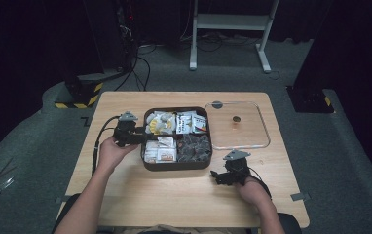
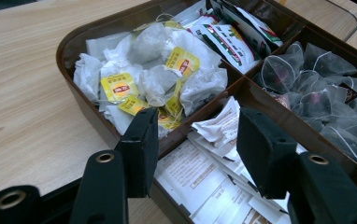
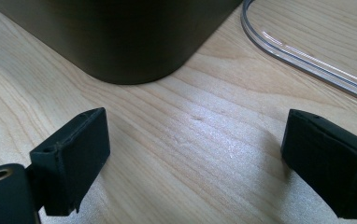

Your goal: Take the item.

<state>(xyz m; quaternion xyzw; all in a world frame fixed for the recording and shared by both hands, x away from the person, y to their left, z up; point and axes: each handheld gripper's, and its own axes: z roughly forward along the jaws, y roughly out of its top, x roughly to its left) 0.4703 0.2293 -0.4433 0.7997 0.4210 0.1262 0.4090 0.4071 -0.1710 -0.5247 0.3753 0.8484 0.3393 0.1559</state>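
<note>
Sitting near the middle of the wooden table (image 1: 125,195), the dark brown divided box (image 1: 176,165) holds four compartments: yellow-tagged tea bags (image 2: 148,74) at the far left, printed sachets (image 2: 232,39) at the far right, flat paper packets (image 2: 204,177) at the near left, clear pyramid bags (image 2: 321,102) at the near right. Box reads roughly square, no strong long axis; its clear lid (image 1: 240,146) lies flat just beside it on the right, edge to edge. Left gripper (image 2: 197,149) hovers at the box's left rim, jaws spread, straddling the divider wall, nothing pinched. Right gripper (image 3: 195,163) rests low on the table near the box's near-right corner, jaws wide apart, empty. Judgement: the contents are light, soft and crushable; pinch a bag by its tag or a packet edge, gently. The box itself looks stiff and smooth-walled; best taken by the rim. The lid is likely slippery; grip its raised edge.
</note>
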